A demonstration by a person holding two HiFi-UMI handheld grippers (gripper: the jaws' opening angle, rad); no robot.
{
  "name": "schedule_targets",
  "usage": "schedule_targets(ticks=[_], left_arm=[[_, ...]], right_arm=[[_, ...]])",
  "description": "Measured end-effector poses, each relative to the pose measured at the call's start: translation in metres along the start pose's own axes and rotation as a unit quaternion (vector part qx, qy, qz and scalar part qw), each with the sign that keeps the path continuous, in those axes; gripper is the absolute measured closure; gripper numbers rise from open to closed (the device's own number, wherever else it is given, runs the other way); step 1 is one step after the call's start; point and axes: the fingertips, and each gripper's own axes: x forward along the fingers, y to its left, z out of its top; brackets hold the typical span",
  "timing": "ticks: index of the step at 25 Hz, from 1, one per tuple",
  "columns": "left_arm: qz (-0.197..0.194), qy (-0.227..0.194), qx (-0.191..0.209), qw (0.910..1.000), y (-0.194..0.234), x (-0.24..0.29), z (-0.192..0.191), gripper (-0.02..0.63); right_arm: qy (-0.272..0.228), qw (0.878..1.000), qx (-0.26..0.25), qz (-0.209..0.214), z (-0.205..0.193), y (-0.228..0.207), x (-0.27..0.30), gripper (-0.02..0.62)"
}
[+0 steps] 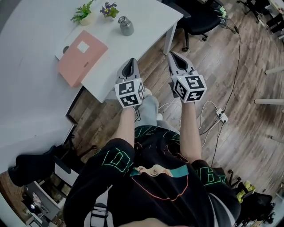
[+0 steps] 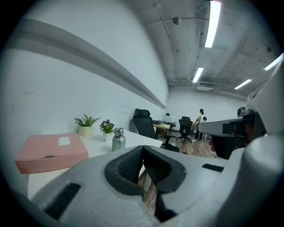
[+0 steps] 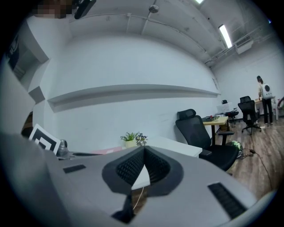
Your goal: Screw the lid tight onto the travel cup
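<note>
One small silver metal travel cup (image 1: 126,25), lid on top, stands upright on the white rectangular table (image 1: 146,17), toward its far side. Just beside it are two little pots: a purple-flowered plant (image 1: 109,9) and a green leafy plant (image 1: 83,13). The flat pink cardboard box (image 1: 82,57) lies nearer on the same table, apart from the cup. Both grippers are held in the air off the table's near edge, over the wood plank floor (image 1: 248,66), well apart from the cup. The left gripper (image 1: 130,66) has its jaws pressed together with nothing between. The right gripper (image 1: 175,57) is likewise clenched and empty. A black office chair (image 1: 199,20) sits beyond the table.
</note>
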Motion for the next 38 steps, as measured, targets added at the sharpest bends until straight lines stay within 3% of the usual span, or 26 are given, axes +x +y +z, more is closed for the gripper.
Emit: schedule_targets(ticks=[6,15,22,25,33,38], left_arm=[[-0.004,0.000,-0.006,1.0000,-0.003,0.042,0.007,0.598],[0.043,0.032,-0.031,0.9981,0.053,0.086,-0.013,0.597],[0.056,0.030,-0.026,0.9977,0.080,0.111,-0.011,0.597],[0.051,0.027,-0.031,0.9978,0.086,0.125,-0.008,0.597],[0.022,0.043,-0.041,0.9980,0.093,0.157,-0.020,0.511],[0.009,0.058,-0.037,0.9976,0.097,0.180,-0.033,0.439]], right_arm=[[0.012,1.000,-0.016,0.017,0.010,-0.018,0.041,0.589],[0.044,0.995,-0.044,0.078,0.005,-0.014,0.149,0.589],[0.084,0.982,-0.108,0.132,-0.009,0.008,0.203,0.589],[0.104,0.974,-0.130,0.152,-0.016,0.014,0.221,0.555],[0.145,0.954,-0.185,0.189,-0.028,0.028,0.262,0.501],[0.167,0.940,-0.222,0.199,-0.037,0.031,0.285,0.431]])
